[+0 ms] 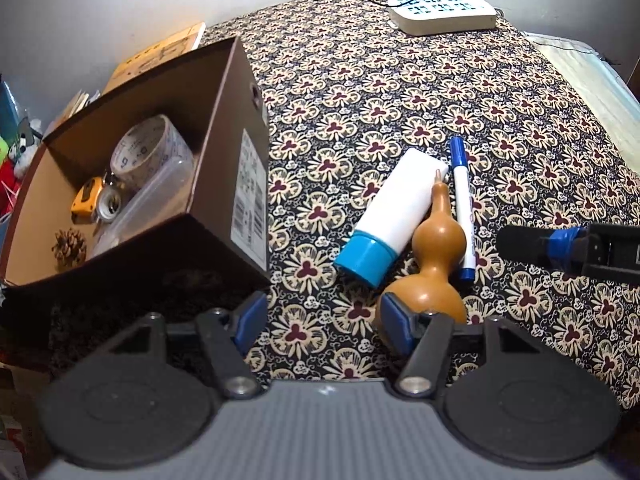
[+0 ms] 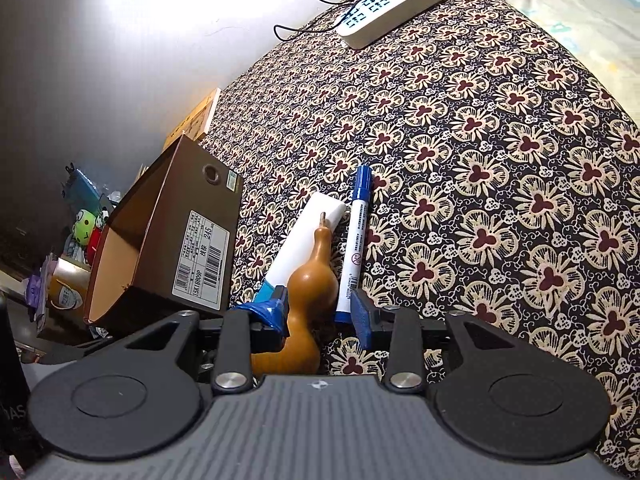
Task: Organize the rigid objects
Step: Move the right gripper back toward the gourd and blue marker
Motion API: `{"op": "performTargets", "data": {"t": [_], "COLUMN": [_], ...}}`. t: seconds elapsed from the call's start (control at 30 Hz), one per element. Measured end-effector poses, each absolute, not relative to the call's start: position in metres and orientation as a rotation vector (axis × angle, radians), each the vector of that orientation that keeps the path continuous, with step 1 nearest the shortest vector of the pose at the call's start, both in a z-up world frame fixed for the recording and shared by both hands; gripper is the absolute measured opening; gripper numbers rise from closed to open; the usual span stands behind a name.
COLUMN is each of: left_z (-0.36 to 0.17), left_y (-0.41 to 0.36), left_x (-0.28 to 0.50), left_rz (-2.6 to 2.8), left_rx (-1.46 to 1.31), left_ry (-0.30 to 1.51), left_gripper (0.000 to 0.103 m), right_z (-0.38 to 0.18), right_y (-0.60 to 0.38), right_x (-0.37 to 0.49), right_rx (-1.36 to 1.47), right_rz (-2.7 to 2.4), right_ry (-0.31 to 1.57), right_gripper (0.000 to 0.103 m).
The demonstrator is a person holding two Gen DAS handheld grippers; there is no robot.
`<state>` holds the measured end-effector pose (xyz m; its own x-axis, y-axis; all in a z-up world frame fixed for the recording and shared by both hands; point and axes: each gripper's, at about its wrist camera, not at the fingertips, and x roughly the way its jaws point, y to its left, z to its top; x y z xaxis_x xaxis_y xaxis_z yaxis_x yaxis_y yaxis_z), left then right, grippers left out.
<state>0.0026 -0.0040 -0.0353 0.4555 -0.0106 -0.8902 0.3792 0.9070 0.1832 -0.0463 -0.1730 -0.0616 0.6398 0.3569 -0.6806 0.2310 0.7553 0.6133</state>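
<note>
A tan gourd lies on the patterned cloth between a white tube with a blue cap and a blue-capped white marker. My left gripper is open and empty, its right finger just beside the gourd's base. My right gripper is open, its fingers standing on either side of the gourd, with the tube and the marker beyond. It enters the left wrist view from the right. A brown shoebox at the left holds a tape roll, a tape measure, a pinecone and a clear container.
A white power strip with a black adapter and cables sits at the far end of the cloth. Cartons, toys and clutter lie past the box on the left. A pale mattress edge shows at the far right.
</note>
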Motion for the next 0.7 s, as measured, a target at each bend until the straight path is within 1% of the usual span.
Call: {"op": "performTargets", "data": {"t": [0.7], "left_z": [-0.036], "left_y": [-0.009], "left_x": [0.007], "left_rz": [-0.317], "left_rx": [0.358], "left_ry": [1.078], "left_gripper": [0.063], "right_z": [-0.074], "right_y": [-0.169], "right_x": [-0.030], "right_rx": [0.795], "right_rz": [0.164], "right_ry": [0.959], "right_gripper": [0.018]}}
